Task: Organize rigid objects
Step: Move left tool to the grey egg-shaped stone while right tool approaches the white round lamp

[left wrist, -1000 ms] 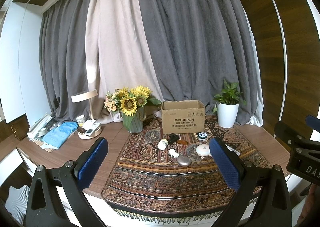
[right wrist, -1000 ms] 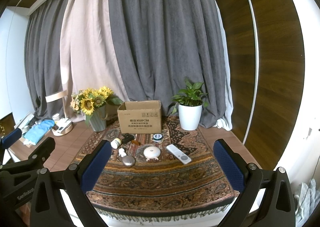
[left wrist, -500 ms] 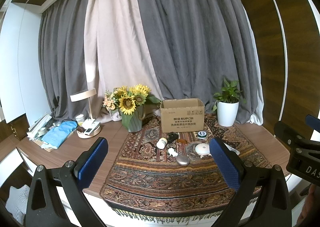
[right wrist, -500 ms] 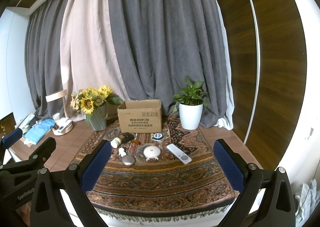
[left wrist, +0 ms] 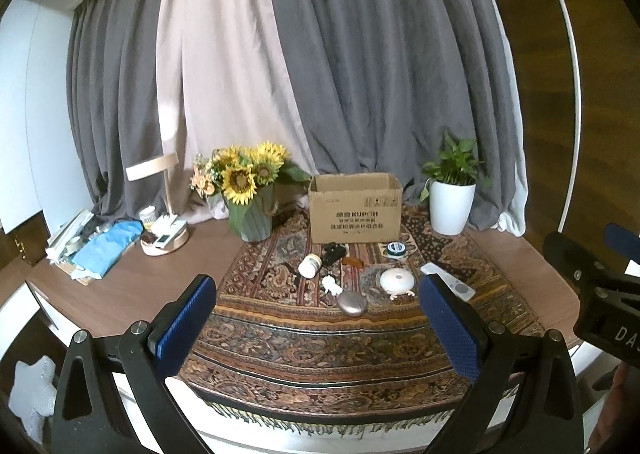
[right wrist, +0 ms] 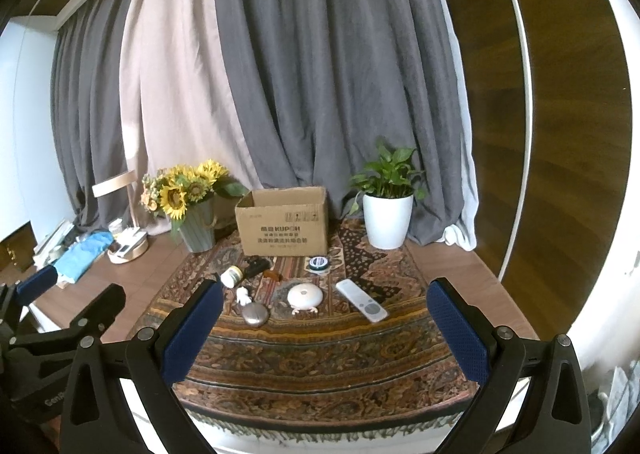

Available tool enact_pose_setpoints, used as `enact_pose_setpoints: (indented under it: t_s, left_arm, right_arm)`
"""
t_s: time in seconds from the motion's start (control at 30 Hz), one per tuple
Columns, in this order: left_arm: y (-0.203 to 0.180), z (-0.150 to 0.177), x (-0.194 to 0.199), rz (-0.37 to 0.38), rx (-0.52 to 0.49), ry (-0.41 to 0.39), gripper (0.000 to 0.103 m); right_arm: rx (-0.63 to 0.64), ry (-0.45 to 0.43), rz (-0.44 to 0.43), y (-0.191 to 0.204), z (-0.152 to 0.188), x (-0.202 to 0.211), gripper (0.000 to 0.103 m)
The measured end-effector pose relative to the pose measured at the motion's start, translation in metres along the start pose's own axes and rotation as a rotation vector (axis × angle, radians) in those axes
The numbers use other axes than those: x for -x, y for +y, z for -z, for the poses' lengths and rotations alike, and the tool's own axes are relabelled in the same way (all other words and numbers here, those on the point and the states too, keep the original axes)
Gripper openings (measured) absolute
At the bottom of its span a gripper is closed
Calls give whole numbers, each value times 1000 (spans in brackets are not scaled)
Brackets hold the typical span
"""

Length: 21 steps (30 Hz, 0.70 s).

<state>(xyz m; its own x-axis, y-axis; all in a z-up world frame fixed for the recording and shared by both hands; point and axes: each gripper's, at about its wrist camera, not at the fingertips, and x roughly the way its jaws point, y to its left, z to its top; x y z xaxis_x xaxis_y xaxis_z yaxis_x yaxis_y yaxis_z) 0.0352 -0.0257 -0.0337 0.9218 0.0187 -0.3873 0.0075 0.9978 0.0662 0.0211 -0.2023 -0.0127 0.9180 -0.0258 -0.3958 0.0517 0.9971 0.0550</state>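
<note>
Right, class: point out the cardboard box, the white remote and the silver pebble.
Box (right wrist: 285,230): right wrist view, printed front face.
Remote (right wrist: 361,300): right wrist view, middle of its top.
Pebble (left wrist: 351,303): left wrist view, centre of its top.

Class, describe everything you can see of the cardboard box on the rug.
The box is plain brown corrugated cardboard with dark printed lettering and small symbols on its front. It stands upright and open-topped at the back of the patterned rug, between the sunflower vase and the potted plant. Its inside is hidden.
</note>
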Motion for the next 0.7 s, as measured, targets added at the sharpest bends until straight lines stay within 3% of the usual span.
enact_pose_setpoints:
  t_s: [0.33, 0.5, 0.7]
  left_arm:
    - [-11, 13, -45, -25, -6, 97, 103]
    - [-11, 15, -81, -16, -8, 122, 103]
    - [-9, 12, -134, 8, -13, 151, 103]
  right_arm:
    - [8, 75, -81, -10, 9, -51, 103]
    - [-3, 130, -129, -9, 10, -88, 103]
    - [2, 183, -129, 1, 5, -139, 103]
